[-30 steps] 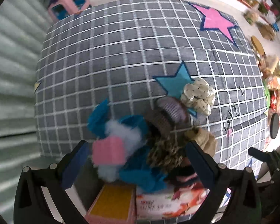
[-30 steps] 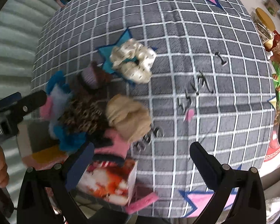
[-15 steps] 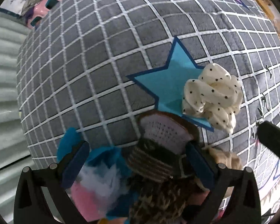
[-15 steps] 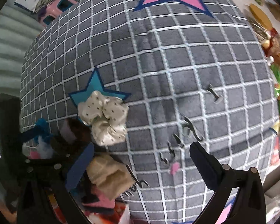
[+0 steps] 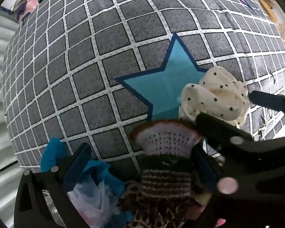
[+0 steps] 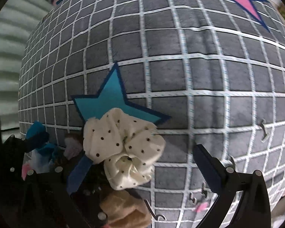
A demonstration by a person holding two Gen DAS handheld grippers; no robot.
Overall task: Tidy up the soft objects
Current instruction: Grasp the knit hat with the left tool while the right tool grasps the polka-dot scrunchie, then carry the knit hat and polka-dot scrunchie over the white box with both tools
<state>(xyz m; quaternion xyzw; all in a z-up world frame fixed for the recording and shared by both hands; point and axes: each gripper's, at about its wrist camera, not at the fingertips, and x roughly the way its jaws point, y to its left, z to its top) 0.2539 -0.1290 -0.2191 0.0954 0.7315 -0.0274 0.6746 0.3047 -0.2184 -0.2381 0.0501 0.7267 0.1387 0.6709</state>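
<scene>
- Two grippers work at the near edge of a grey quilt printed with a white grid and a blue star. A heap of small soft things lies bunched there, likely gathered so that each can be lifted off in turn.
- Left gripper has its jaws spread wide, one either side of a knitted piece. This piece has a pale lilac flared top with a brown rim above a band of dark and light stripes. No pad presses it yet, so I judge this a setting-up for a pinch.
- Right gripper also stands released, its jaws set to either side of a cream scrunchie. The left pad lies against the scrunchie's edge and the right pad is well apart.
- Scrunchie: glossy, satin-like cloth with small dark dots, gathered into puffy folds around a centre hole, lying partly over the blue star. It should squash easily, so a grip through the folds looks safer than one at the rim.
- Beside the knitted piece sit a blue crumpled cloth with white fluff and a leopard-print piece. A tan plush lump lies just below the scrunchie.
- Small dark hair clips lie scattered on the quilt, well away from the heap.
</scene>
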